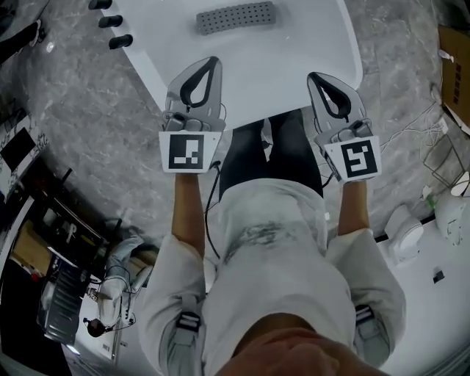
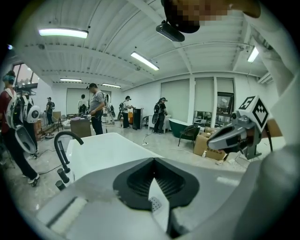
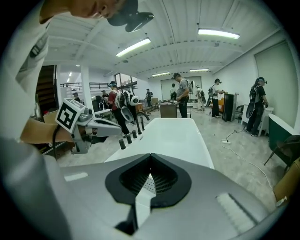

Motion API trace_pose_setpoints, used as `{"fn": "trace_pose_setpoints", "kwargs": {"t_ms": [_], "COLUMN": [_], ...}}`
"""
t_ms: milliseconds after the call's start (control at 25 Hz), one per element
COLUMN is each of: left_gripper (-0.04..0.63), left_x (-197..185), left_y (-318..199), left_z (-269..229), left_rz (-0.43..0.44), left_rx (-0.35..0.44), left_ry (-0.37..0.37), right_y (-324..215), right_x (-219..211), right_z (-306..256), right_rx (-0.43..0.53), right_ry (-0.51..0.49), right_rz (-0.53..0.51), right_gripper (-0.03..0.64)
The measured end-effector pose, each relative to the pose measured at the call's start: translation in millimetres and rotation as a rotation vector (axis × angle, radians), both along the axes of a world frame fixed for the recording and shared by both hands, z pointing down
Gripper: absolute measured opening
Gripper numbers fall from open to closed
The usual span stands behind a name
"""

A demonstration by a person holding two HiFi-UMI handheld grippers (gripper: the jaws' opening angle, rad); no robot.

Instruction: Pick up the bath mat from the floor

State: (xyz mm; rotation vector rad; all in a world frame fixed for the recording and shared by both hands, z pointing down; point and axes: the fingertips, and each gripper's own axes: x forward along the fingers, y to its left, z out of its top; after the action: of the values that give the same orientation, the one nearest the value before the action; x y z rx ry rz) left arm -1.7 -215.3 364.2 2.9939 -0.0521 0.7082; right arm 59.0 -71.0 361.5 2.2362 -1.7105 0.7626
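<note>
bath mat (image 1: 236,17): grey, perforated, top centre, lying on white bathtub (image 1: 294,51), ungripped. we hold left gripper (image 1: 211,64) and right gripper (image 1: 314,78) closed, empty, mid-frame. lift apparently outstanding.

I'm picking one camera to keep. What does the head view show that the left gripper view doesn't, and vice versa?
Head view only: the whole grey perforated rectangular mat on the white bathtub, and the person's dark trousers. Left gripper view only: ceiling strip lights and people standing far back. Both: that bathtub, its black taps, the shut right claw.
</note>
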Motion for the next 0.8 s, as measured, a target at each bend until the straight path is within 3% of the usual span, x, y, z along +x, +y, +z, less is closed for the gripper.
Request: {"fn": "trace_pose_setpoints", "kwargs": {"t_ms": [360, 800], "left_gripper": [0.003, 0.005], "left_x": [30.1, 60.6], "left_y": [10.1, 10.6], "left_z": [65.9, 147.3], "left_rz": [0.046, 0.071], "left_rx": [-0.004, 0.023], "left_ry": [0.002, -0.047], "right_y": [-16.0, -15.4], "right_x": [19.7, 42.7], "right_z": [62.2, 130.3], "right_rx": [-0.006, -0.052], "right_ry": [-0.008, -0.036], "right_rz": [-0.102, -0.127], "right_gripper": [0.002, 0.002]}}
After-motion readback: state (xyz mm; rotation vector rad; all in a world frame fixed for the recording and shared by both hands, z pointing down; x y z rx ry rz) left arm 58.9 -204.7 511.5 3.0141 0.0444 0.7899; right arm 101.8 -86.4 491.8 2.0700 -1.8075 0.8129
